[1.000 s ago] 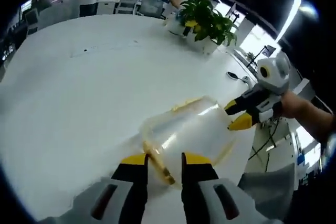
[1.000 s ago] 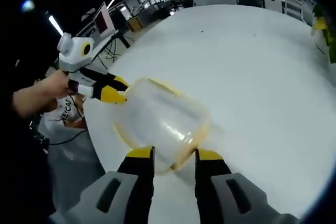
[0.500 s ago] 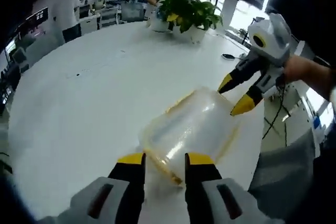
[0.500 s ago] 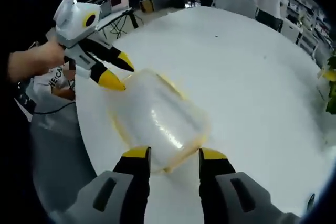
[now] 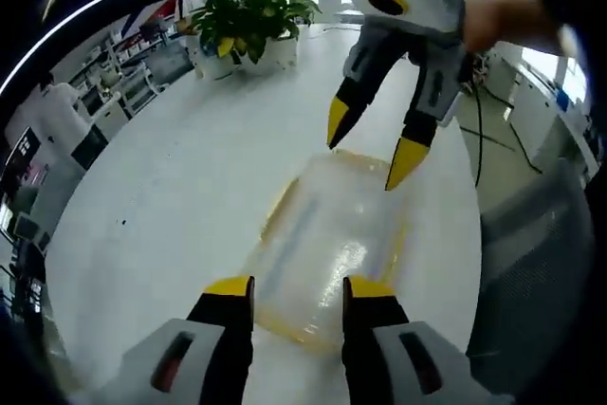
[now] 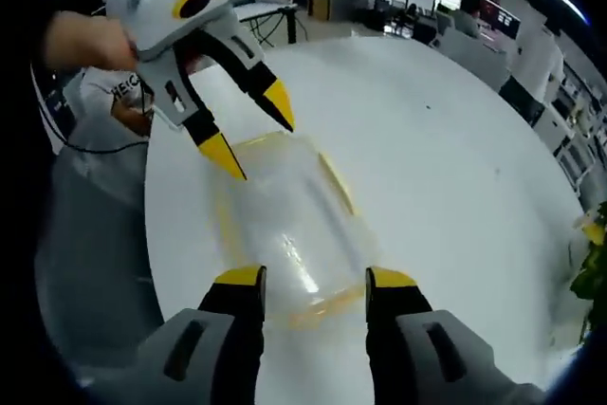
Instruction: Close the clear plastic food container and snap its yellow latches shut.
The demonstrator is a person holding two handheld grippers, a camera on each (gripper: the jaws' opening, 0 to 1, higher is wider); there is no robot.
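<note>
Resting on the white table [image 5: 171, 187], container [image 5: 327, 244] looks empty.

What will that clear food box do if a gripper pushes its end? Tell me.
The box looks empty, so it is probably light and may slide on the smooth white table. Its thin clear walls probably flex. Lying low and flat, it is unlikely to tip.

Grey-white left tool [image 5: 297, 289] — black jaws, yellow tips.

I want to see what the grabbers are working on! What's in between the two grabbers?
The clear food container with yellow latches lies on the white table between the left gripper and right gripper, seen in both views.
</note>
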